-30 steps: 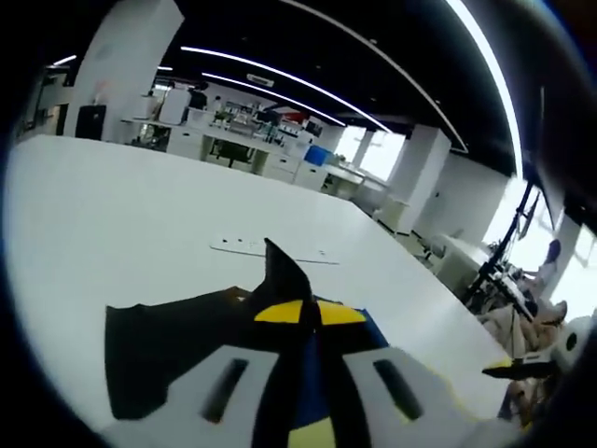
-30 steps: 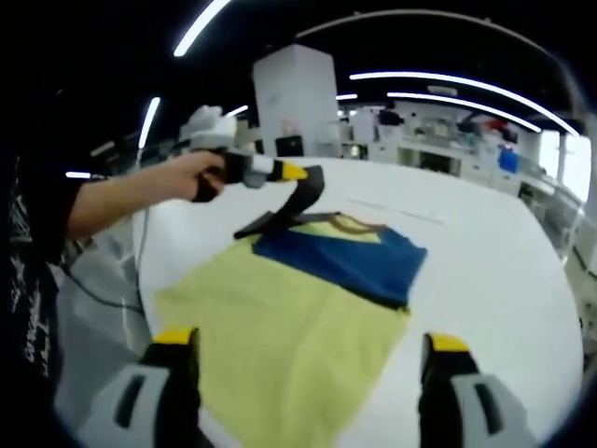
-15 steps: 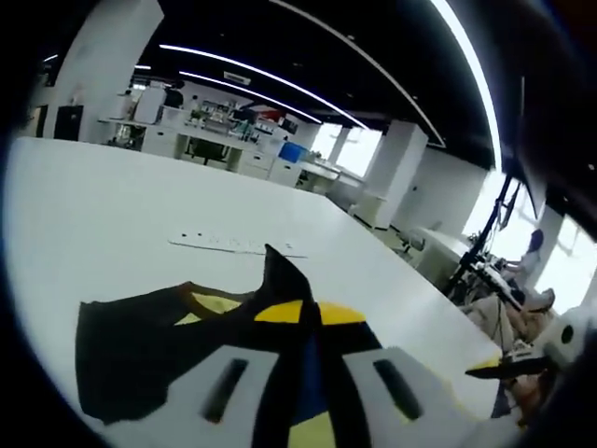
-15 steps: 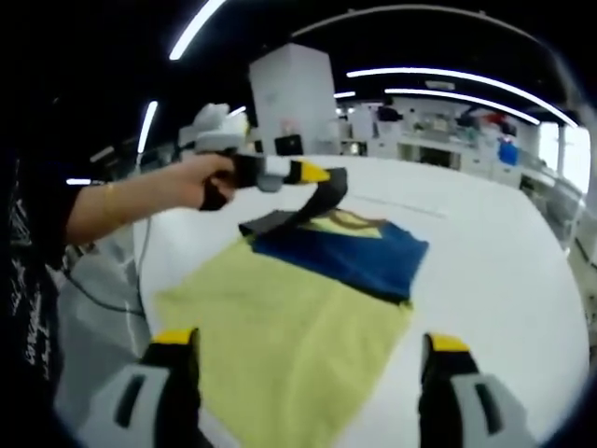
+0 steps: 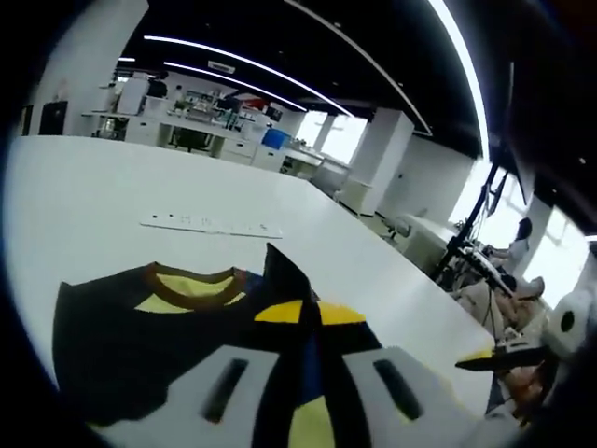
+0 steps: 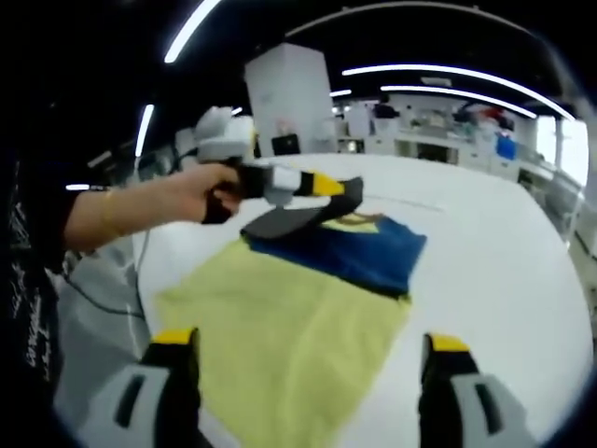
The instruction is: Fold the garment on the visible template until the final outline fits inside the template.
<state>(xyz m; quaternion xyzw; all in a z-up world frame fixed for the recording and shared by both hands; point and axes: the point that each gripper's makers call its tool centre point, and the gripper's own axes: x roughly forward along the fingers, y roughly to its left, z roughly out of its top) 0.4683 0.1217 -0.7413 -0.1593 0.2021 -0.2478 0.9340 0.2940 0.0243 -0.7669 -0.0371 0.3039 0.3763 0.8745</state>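
The garment (image 6: 336, 254), a soft dark-blue shirt with black sleeves and a brown-and-yellow ribbed collar, lies at the far end of a matte pale-yellow template (image 6: 280, 327) spread flat on the smooth white tabletop (image 6: 504, 280). In the right gripper view, the left gripper (image 6: 328, 187), held in a person's hand (image 6: 201, 191), has its yellow-tipped jaws clamped on a limp black flap of the garment, lifted off the tabletop and drooping over the folded blue body. In the left gripper view, the same jaws meet on a pointed peak of black cloth, with the collar (image 5: 191, 285) curved just beyond. The right gripper (image 6: 303, 359) hangs over the near edge of the template, its jaws spread wide apart and holding nothing. A flat white strip (image 5: 210, 226) with small dark dots lies farther back on the tabletop.
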